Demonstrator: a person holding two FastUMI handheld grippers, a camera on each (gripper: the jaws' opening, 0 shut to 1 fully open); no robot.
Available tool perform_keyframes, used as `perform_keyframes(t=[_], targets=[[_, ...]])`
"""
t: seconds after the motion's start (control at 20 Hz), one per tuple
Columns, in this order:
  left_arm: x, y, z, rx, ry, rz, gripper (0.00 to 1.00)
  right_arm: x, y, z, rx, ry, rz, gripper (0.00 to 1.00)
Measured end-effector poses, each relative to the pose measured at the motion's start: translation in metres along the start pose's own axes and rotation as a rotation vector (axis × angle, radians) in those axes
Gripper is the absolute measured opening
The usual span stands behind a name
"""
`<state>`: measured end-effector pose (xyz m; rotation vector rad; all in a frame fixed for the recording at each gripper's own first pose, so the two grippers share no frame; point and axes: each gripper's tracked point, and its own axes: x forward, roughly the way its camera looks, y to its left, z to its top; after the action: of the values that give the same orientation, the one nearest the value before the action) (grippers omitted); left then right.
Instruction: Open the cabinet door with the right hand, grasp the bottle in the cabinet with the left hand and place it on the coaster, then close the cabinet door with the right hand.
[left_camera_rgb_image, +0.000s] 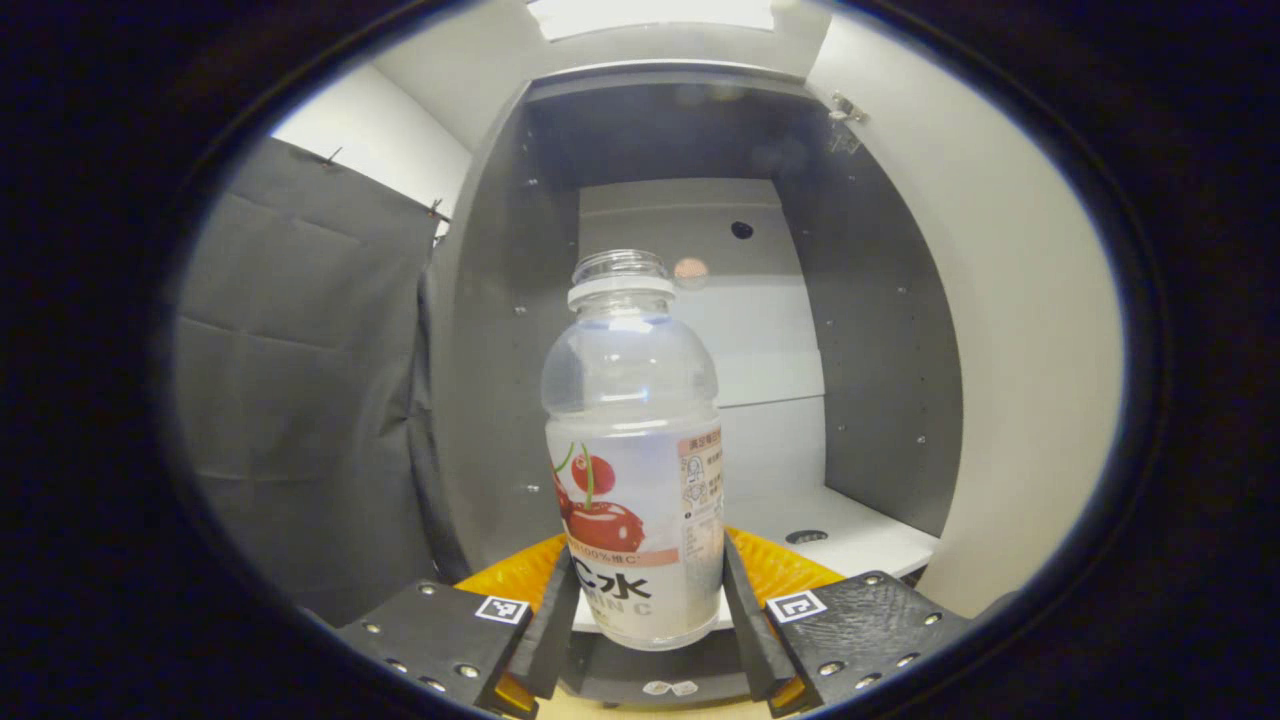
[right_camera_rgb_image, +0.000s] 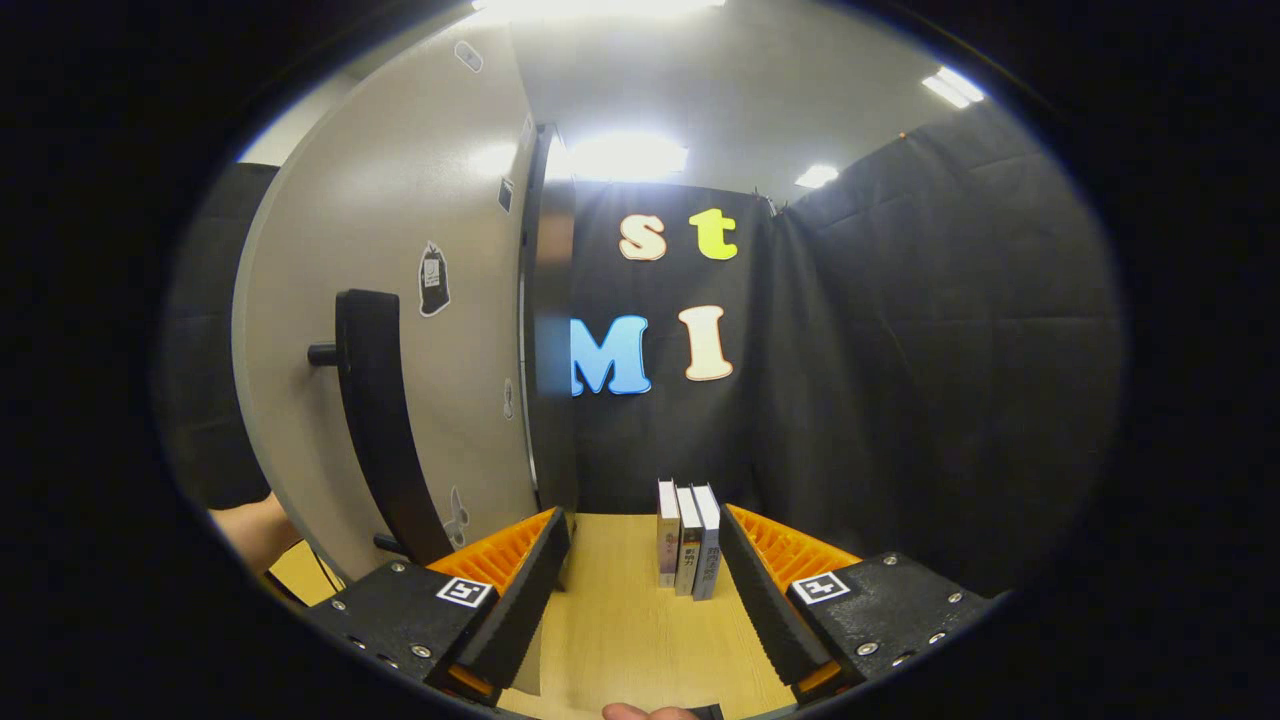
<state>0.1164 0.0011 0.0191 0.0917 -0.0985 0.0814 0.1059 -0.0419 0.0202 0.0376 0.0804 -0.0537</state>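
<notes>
Presently, on inventory:

- One bottle (left_camera_rgb_image: 636, 450), clear, uncapped, upright between the left gripper (left_camera_rgb_image: 645, 610) fingers at the mouth of the cabinet (left_camera_rgb_image: 880, 380); both fingers press its lower sides, apparently so it can be lifted out.
- One cabinet, grey inside, one white shelf (left_camera_rgb_image: 850, 530) behind the bottle.
- One cabinet door (right_camera_rgb_image: 400, 300), swung open beside the right gripper (right_camera_rgb_image: 640, 590), giving the left hand room to reach in.
- One black door handle (right_camera_rgb_image: 380, 420), untouched.
- Right gripper: fingers spread wide, holding nothing, hovering over the wooden table (right_camera_rgb_image: 620, 630), likely waiting to close the door.
- Three books (right_camera_rgb_image: 688, 540), upright, side by side.
- Coaster: none sighted.
</notes>
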Motion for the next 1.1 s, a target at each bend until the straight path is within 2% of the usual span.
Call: perform_keyframes(t=[0.05, 0.25, 0.3, 0.35, 0.55, 0.65, 0.8, 0.95, 1.1], targets=[[-0.014, 0.005, 0.003, 0.005, -0.004, 0.012, 0.71, 0.002, -0.001, -0.004, 0.006, 0.011, 0.01, 0.93], [-0.07, 0.021, -0.003, 0.05, 0.002, 0.067, 0.71, 0.014, 0.0, -0.009, 0.021, 0.007, 0.053, 0.93], [-0.086, 0.027, -0.008, 0.069, 0.003, 0.079, 0.74, 0.017, 0.002, -0.012, 0.026, 0.006, 0.064, 0.93], [-0.101, 0.031, -0.012, 0.089, 0.001, 0.091, 0.71, 0.02, 0.005, -0.015, 0.028, 0.009, 0.074, 0.93], [-0.155, 0.035, -0.032, 0.145, -0.004, 0.124, 0.71, 0.029, 0.016, -0.034, 0.011, 0.037, 0.109, 0.93], [-0.178, 0.045, -0.049, 0.175, 0.011, 0.157, 0.71, 0.033, 0.018, -0.043, 0.004, 0.055, 0.111, 0.92], [-0.202, 0.047, -0.077, 0.164, 0.028, 0.174, 0.71, 0.037, 0.019, -0.055, 0.003, 0.083, 0.111, 0.9], [-0.227, 0.054, -0.099, 0.243, 0.028, 0.22, 0.71, 0.043, 0.011, -0.07, -0.012, 0.107, 0.079, 0.9], [-0.243, 0.044, -0.126, 0.27, 0.004, 0.222, 0.71, 0.047, 0.015, -0.09, -0.057, 0.147, 0.073, 0.9]])
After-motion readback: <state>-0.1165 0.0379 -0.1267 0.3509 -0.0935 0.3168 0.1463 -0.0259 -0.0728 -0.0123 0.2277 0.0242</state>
